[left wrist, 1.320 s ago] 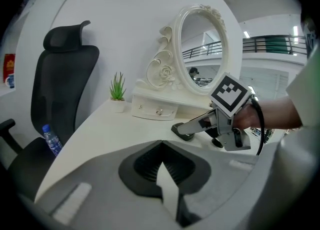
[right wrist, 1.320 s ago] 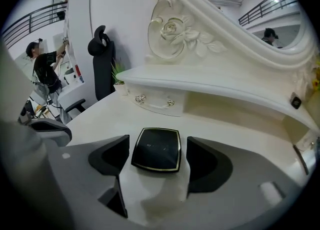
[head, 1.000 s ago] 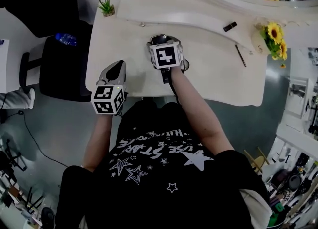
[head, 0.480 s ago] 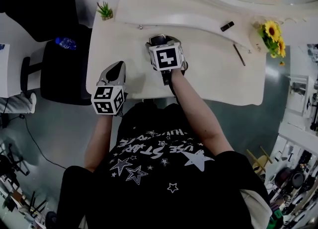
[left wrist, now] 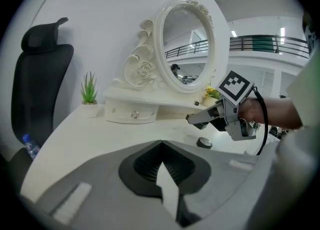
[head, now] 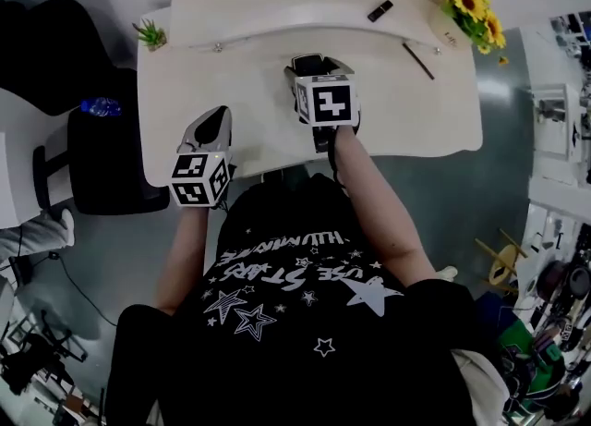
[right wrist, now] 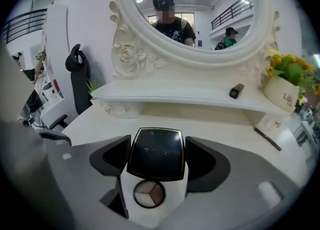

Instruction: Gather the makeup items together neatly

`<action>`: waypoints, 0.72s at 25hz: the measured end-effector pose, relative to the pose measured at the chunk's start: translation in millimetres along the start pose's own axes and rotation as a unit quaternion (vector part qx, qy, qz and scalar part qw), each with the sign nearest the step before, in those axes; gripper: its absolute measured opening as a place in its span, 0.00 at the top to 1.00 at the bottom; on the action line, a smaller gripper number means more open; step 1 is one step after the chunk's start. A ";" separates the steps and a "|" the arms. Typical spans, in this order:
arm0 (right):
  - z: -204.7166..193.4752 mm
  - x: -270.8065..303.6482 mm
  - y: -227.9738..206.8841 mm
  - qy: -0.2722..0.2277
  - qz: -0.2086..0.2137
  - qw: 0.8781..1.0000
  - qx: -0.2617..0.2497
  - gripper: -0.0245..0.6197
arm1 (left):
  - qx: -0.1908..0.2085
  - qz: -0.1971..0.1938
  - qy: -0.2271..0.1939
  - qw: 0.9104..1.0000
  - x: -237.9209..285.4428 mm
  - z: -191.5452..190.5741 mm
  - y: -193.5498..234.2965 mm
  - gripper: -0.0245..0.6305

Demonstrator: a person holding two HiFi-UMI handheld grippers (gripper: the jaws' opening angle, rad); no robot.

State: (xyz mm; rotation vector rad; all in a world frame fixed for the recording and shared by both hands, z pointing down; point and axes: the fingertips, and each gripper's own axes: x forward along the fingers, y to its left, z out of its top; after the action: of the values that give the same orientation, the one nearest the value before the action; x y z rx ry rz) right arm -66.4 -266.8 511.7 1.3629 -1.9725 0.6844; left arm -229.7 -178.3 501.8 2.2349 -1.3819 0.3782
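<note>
**Head view.** The cream, matt-painted bench (head: 235, 78) carries the items well apart, so judge the gathering as barely begun.
- Your right gripper (head: 311, 70) is over the bench centre and holds the open compact with the glossy black lid (head: 307, 63).
- From that gripper, the short black lipstick-type tube (head: 379, 10) lies at 1 o'clock on the raised white shelf (head: 277, 8).
- The thin dark pencil-shaped stick (head: 417, 60) lies at 2 o'clock on the bench top.
- Your left gripper (head: 214, 121) hovers at 8 o'clock and carries nothing.

**Left gripper view.** The jaws are closed on each other with nothing between them. They are smooth grey plastic, and the ribbed black pads (left wrist: 150, 166) sit recessed. A small dark round disc (left wrist: 203, 143) lies on the bench at 3 o'clock from the jaw tips, just under your right gripper. Its kind cannot be told at this size.

**Right gripper view.** The jaws are clamped on both sides of the compact. Its lid is a rounded square standing upright, and it is polished enough to reflect. Its base is flat and white, with a round pan of three powder shades (right wrist: 148, 194).

**Remaining, as judged.** Choose one spot and set the compact down there. Then bring the tube, the stick and possibly the disc beside it.
</note>
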 end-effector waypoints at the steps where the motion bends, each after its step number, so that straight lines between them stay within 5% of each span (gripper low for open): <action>1: -4.7 -5.0 -10.5 0.001 -0.008 1.000 0.007 0.39 | 0.004 -0.007 0.000 1.000 3.3 1.4 -6.5 0.96; 18: -76.7 -19.1 -78.6 0.044 -0.058 0.996 0.060 0.39 | 0.027 -0.049 0.029 0.998 21.2 -13.1 -49.2 0.96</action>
State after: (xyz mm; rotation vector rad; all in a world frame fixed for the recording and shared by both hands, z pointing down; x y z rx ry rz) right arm 28.6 -225.7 552.9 1.4803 -1.7942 0.8049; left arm -176.0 -169.0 510.3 2.3051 -1.2412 0.4481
